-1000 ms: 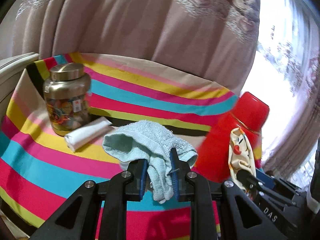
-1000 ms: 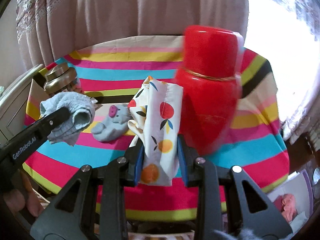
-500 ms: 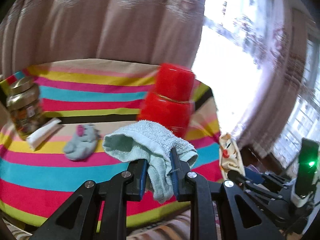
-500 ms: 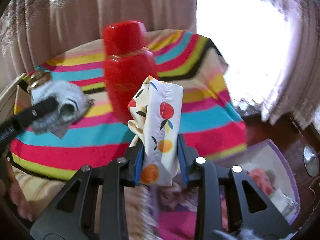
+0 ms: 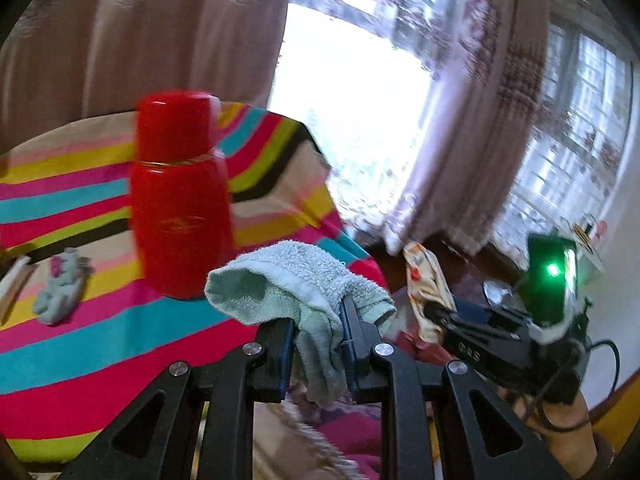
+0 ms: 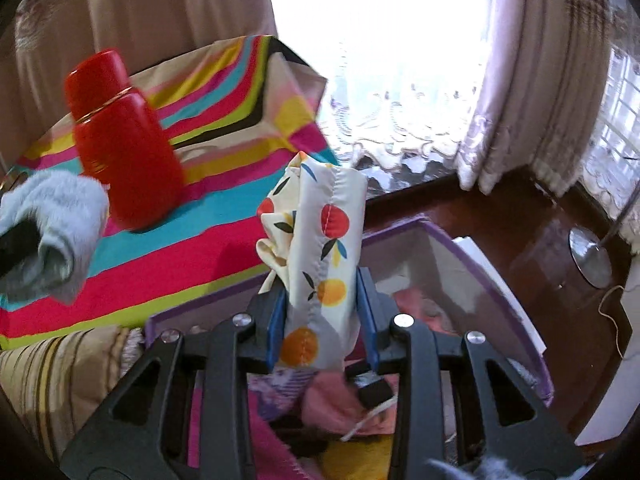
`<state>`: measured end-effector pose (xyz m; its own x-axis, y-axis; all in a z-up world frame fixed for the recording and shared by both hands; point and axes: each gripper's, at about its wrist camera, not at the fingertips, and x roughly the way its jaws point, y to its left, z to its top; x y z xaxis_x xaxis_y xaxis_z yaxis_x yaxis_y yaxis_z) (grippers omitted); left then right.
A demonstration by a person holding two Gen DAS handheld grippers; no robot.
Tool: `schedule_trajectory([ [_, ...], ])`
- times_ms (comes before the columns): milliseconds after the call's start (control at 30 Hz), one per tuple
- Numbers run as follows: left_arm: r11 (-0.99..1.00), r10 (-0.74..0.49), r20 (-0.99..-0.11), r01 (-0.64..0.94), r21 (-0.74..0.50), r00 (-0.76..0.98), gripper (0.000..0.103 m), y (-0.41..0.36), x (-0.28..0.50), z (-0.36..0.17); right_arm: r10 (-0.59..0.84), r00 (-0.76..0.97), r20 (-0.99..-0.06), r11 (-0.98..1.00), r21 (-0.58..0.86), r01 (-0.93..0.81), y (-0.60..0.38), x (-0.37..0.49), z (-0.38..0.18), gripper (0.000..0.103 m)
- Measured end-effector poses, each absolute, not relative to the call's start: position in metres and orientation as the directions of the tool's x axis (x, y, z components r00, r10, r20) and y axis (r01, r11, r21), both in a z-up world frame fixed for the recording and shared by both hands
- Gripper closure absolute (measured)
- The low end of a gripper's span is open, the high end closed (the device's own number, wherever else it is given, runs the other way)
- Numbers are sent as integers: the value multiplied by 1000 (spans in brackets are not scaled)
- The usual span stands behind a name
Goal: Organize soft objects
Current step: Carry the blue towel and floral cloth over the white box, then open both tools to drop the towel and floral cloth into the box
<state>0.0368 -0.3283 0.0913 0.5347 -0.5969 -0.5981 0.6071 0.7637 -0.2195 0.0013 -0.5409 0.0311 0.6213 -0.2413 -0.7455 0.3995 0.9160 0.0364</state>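
From the left wrist, your left gripper (image 5: 318, 336) pinches the pale green towel (image 5: 300, 284) between its fingers, hanging just past the striped bench's (image 5: 80, 344) right edge, clear of the red flask (image 5: 180, 208). From the right wrist, your right gripper (image 6: 320, 320) clamps the fruit-print cloth (image 6: 324, 248) above the purple-rimmed box (image 6: 500, 292), probably for dropping; the box has open room beyond its near rim.

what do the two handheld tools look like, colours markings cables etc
Both are black plastic frames with triangular cut-outs, silver screws and blue finger pads. Seen from the left wrist, the right tool carries white lettering, a module with a green light and a black cable; a bare hand grips it.
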Motion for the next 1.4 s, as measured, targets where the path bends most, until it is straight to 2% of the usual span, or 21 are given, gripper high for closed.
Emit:
schedule_trajectory([
  [100, 731, -616, -613, 650, -209, 495, 81, -350, 31, 89, -242, 623, -744, 911, 48, 410, -551, 4, 33, 64],
  [200, 708, -629, -625, 673, -214, 463, 81, -366, 29, 87, -254, 625, -738, 904, 48, 424, -560, 2, 36, 50],
  [267, 697, -634, -631, 684, -215, 448, 81, -376, 29, 85, -275, 624, -732, 899, 36, 437, -565, 3, 38, 34],
  [300, 691, -637, -633, 690, -216, 440, 81, -380, 30, 85, -283, 626, -726, 896, 34, 444, -568, 3, 39, 33],
  [600, 639, -667, -641, 734, -230, 379, 79, -412, 28, 83, -329, 625, -708, 845, 75, 530, -601, -18, 51, 30],
  [733, 612, -678, -657, 747, -258, 329, 57, -422, 31, 77, -341, 626, -701, 834, 82, 546, -607, -22, 56, 29],
  [800, 624, -666, -667, 739, -254, 334, 52, -423, 32, 74, -344, 630, -696, 835, 80, 544, -607, -23, 59, 28],
  [1100, 663, -662, -652, 693, -282, 369, 51, -402, 44, 78, -319, 647, -693, 857, 81, 510, -594, -20, 63, 27],
  [1400, 707, -630, -644, 664, -244, 435, 51, -358, 50, 88, -226, 684, -694, 916, 88, 392, -547, -9, 68, 27],
])
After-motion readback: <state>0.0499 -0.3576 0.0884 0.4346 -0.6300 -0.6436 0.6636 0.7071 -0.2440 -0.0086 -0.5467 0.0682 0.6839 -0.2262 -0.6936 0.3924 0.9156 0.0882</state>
